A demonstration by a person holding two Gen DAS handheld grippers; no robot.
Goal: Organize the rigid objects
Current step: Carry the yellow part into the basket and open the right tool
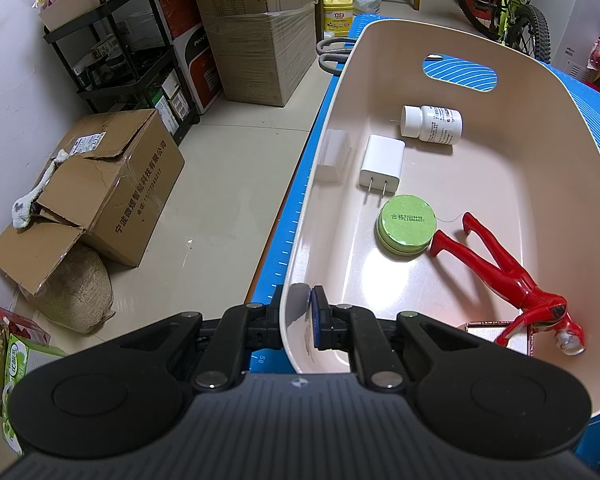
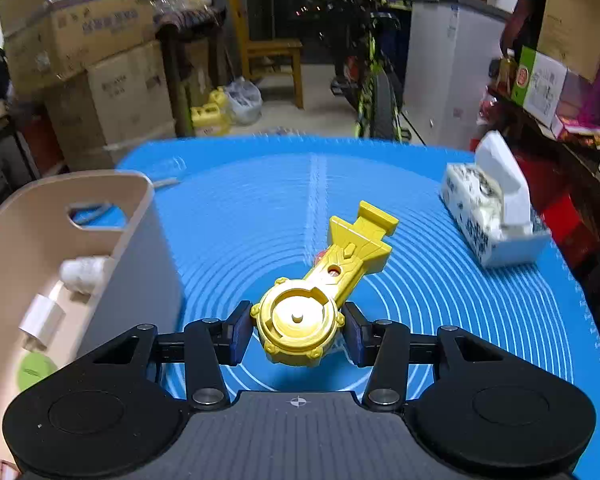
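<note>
My left gripper [image 1: 298, 316] is shut on the near wall of a cream plastic basket [image 1: 340, 80], one finger inside and one outside. The basket holds a white pill bottle [image 1: 432, 125], a white charger plug [image 1: 382, 164], a green round tin [image 1: 406, 225] and a red toy figure [image 1: 512, 280]. My right gripper [image 2: 298, 330] is shut on the round end of a yellow toy launcher [image 2: 324, 288] over the blue mat [image 2: 260, 208], to the right of the basket [image 2: 100, 188].
A tissue pack [image 2: 488, 208] lies at the mat's right. Grey scissors [image 1: 332, 54] lie beyond the basket. Cardboard boxes [image 1: 104, 184] and a black shelf cart [image 1: 120, 52] stand on the floor left of the table. A bicycle [image 1: 508, 4] stands behind.
</note>
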